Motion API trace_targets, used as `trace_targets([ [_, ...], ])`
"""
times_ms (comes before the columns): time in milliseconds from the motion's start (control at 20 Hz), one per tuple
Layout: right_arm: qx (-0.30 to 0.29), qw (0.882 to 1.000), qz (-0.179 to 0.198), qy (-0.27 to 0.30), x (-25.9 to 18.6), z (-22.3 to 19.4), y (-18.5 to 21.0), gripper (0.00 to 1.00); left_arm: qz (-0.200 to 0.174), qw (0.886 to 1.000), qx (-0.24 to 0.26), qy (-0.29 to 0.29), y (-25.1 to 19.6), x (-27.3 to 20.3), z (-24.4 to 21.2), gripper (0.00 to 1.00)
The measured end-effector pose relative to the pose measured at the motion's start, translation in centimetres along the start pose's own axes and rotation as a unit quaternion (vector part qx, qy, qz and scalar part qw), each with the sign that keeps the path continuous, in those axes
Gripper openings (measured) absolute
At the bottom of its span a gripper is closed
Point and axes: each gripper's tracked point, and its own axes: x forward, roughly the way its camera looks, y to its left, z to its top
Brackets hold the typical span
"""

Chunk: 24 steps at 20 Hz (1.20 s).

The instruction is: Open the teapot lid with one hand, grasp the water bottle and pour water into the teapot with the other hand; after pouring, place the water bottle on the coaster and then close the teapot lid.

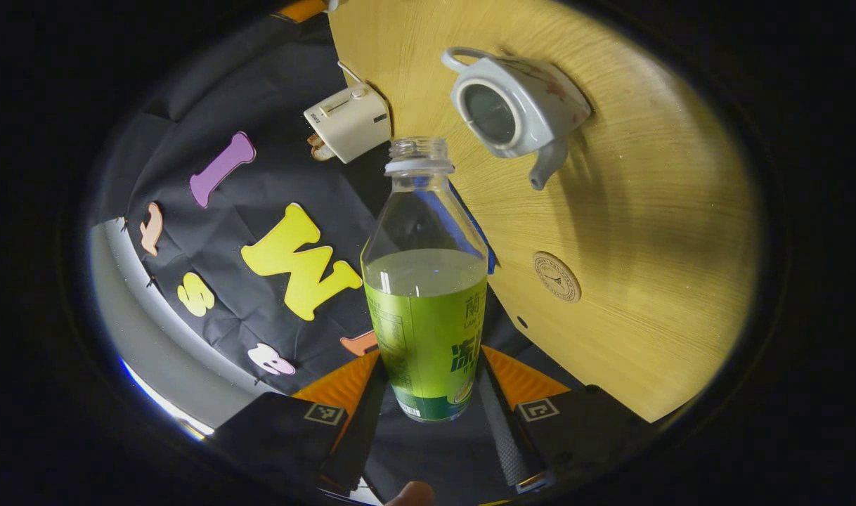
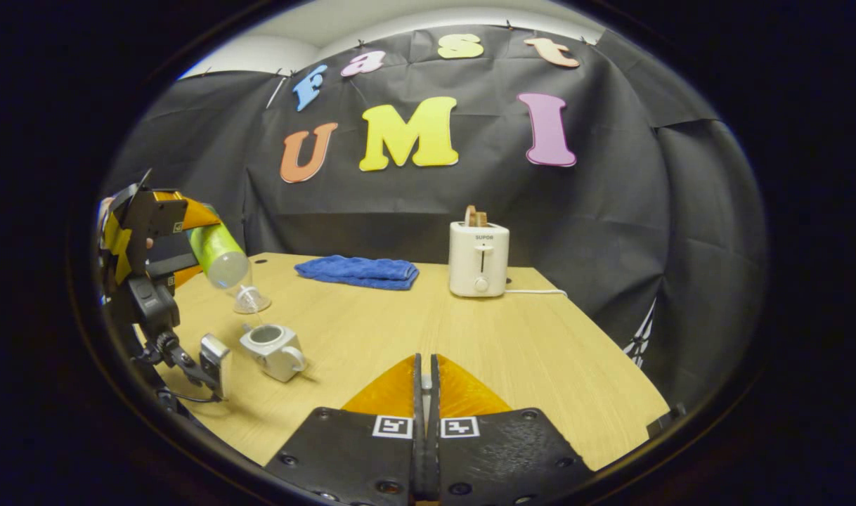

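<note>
Left gripper view: left tongs (image 1: pixel 428 393) clamp water bottle (image 1: pixel 428 309); right tongs (image 2: pixel 423 383) closed, empty.

The left gripper (image 1: pixel 428 393) clamps both fingers on the lower body of the water bottle (image 1: pixel 428 295), one on each side, and in the right gripper view it (image 2: pixel 182 242) is tipped over so the bottle's neck points downward. The right gripper (image 2: pixel 424 383) has its fingers pressed together, nothing between them, level and pointing forward.

Left gripper view tilted above table (image 1: pixel 632 232), right gripper view level — both catch teapot (image 1: pixel 514 105).
</note>
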Motion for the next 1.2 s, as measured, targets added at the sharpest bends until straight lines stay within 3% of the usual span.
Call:
trace_targets([
  [250, 0.001, 1.0, -0.006, -0.003, -0.2, 0.4, -0.1, 0.0, -0.01, 0.999, -0.04, -0.006, -1.0, -0.1, 0.0, 0.74],
  [450, -0.001, 1.0, -0.013, -0.003, -0.4, 0.8, 0.0, 0.0, -0.015, 0.994, -0.107, -0.016, -2.2, -0.2, 0.0, 0.74],
  [700, -0.002, 1.0, -0.018, -0.007, -0.7, 1.6, 0.8, 0.0, -0.033, 0.966, -0.255, -0.036, -4.5, 0.1, 0.3, 0.74],
  [800, -0.003, 1.0, -0.019, -0.008, -0.8, 1.9, 1.1, 0.0, -0.041, 0.944, -0.327, -0.034, -5.5, 0.0, -0.4, 0.74],
  [1050, -0.005, 1.0, -0.019, -0.011, -0.7, 2.7, 2.4, 0.0, -0.076, 0.869, -0.488, -0.032, -7.4, 0.3, -1.4, 0.74],
  [1150, -0.006, 1.0, -0.018, -0.013, -0.7, 3.0, 3.1, 0.0, -0.083, 0.835, -0.543, -0.029, -7.8, 0.6, -2.4, 0.74],
  [1200, -0.008, 1.0, -0.018, -0.014, -0.7, 3.1, 3.4, 0.0, -0.086, 0.813, -0.575, -0.032, -7.8, 0.8, -2.5, 0.74],
])
